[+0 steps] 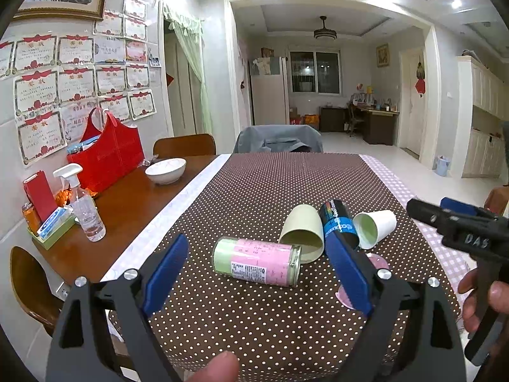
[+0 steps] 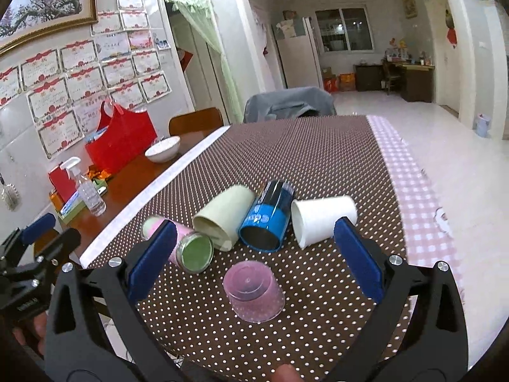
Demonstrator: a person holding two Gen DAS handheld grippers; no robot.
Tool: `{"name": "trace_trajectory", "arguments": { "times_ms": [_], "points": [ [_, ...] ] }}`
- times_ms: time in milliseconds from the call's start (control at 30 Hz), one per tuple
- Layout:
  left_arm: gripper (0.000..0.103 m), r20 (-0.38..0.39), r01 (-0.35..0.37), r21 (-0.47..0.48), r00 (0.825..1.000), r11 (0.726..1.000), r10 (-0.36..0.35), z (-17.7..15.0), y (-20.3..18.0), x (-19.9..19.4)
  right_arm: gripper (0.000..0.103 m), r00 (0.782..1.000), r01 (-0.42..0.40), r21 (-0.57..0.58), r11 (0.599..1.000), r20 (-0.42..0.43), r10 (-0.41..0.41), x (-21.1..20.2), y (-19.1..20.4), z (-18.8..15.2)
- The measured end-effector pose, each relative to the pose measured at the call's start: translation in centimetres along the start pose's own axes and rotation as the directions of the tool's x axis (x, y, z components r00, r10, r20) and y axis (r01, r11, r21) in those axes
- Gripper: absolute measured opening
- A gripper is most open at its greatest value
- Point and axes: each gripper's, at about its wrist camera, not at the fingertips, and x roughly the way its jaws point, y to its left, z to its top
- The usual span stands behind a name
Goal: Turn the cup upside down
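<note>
My pink cup sits inverted just ahead of my wide-spread, empty right gripper; left gripper also wide; four cups lie sideways beyond.

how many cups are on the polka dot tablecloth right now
5. Four lie on their sides in a row: pink-labelled glass, pale green cup, blue-and-black cup, white paper cup. A clear pink cup sits upside down in front of them. None looks hidden.
</note>
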Motion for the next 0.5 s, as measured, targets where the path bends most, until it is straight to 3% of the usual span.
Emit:
{"name": "trace_trajectory", "arguments": {
  "times_ms": [67, 500],
  "points": [
    [0.096, 0.005, -0.003, 0.002, 1.000, 1.000, 0.003, 0.2, -0.1, -0.3, 0.097, 1.000, 0.005, -0.004, 1.000, 0.019, -0.005, -1.0, 0.3, 0.5],
    [0.096, 0.091, -0.026, -0.001, 0.996, 1.000, 0.026, 1.8, -1.0, -3.3, 0.097, 0.989, 0.080, -0.024, 0.996, 0.128, -0.076, -5.9, 1.5, 1.5]
  ]
}}
